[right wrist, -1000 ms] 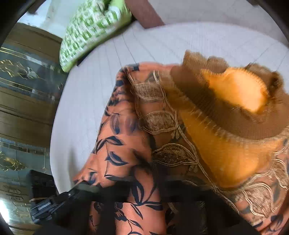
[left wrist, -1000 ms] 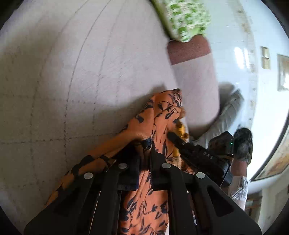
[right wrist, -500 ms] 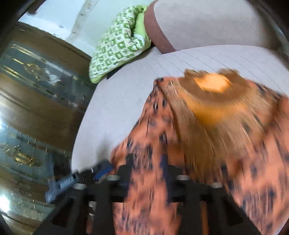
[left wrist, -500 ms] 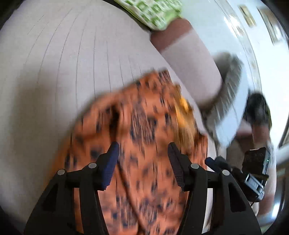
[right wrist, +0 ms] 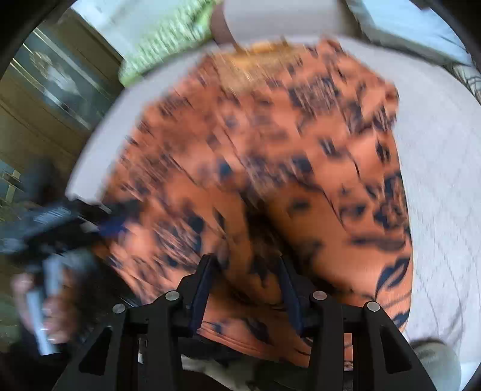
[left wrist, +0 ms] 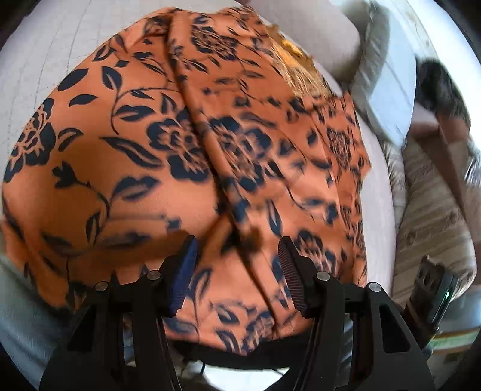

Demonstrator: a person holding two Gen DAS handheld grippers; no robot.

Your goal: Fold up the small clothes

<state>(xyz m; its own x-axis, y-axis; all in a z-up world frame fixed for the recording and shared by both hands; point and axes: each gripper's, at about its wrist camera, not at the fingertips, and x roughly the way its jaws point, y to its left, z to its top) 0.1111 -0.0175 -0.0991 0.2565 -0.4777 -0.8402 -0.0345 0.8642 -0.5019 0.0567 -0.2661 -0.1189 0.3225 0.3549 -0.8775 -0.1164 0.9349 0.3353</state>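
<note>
An orange garment with a dark blue floral print (left wrist: 186, 144) lies spread on a pale quilted cushion (left wrist: 36, 60). A yellow-brown fringed piece (left wrist: 297, 72) shows at its far edge. My left gripper (left wrist: 237, 249) is open and hovers over the garment's near part, holding nothing. In the right wrist view the same garment (right wrist: 270, 156) is blurred by motion. My right gripper (right wrist: 246, 267) is open above its near edge, empty. The other gripper (right wrist: 45, 222) shows at the left of that view.
A green-and-white patterned pillow (right wrist: 168, 39) lies at the far end of the cushion. A brown armrest (right wrist: 270, 18) stands behind it. A dark wooden cabinet (right wrist: 51, 99) stands at the left. Striped fabric (left wrist: 433, 216) lies to the right of the cushion.
Both grippers were shut on the garment a second ago; both have let go and opened. The garment now lies spread flat, and both grippers have pulled back toward its near edge.
</note>
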